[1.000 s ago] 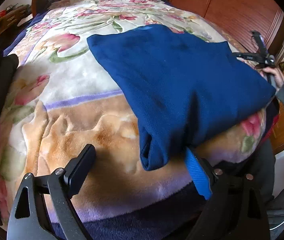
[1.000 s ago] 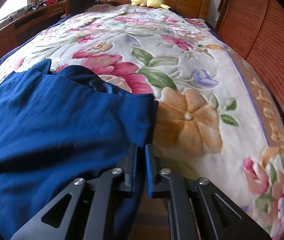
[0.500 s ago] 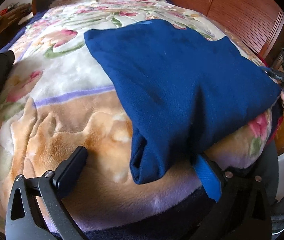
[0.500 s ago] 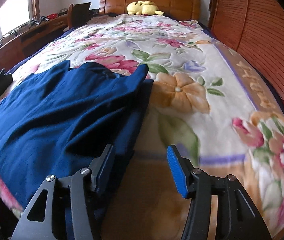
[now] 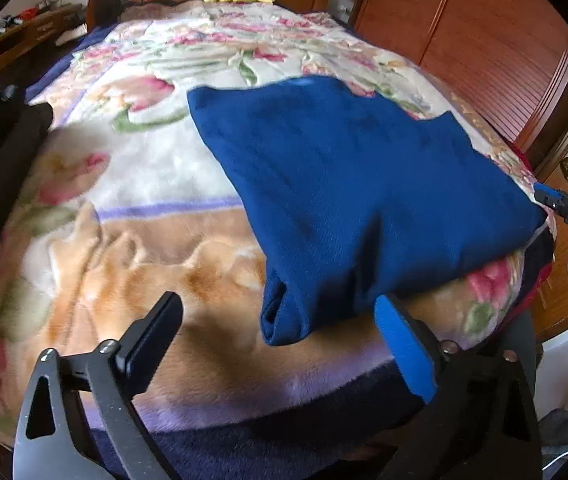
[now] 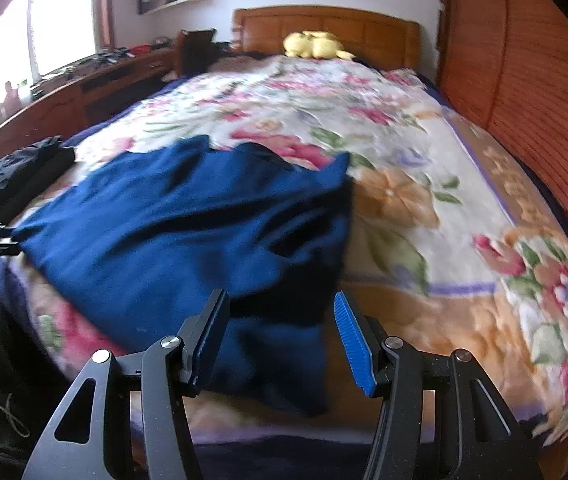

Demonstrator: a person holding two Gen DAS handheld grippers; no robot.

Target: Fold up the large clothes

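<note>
A dark blue garment (image 5: pixel 355 200) lies folded on the floral blanket at the foot of the bed; it also shows in the right wrist view (image 6: pixel 188 232). My left gripper (image 5: pixel 280 324) is open and empty, just short of the garment's near corner. My right gripper (image 6: pixel 280 320) is open and empty, held back over the garment's near edge; it also shows at the right edge of the left wrist view (image 5: pixel 563 208).
The floral blanket (image 5: pixel 132 216) covers the bed. A yellow plush toy (image 6: pixel 315 45) lies at the wooden headboard. Wooden wardrobe doors (image 5: pixel 495 40) stand along the right. Dark clothes (image 6: pixel 20 168) lie on the bed's left edge, beside a desk (image 6: pixel 84 76).
My right gripper opened, let go of the garment's edge and pulled back from the bed. My left gripper stayed open and drew back slightly. The garment rests on the bed.
</note>
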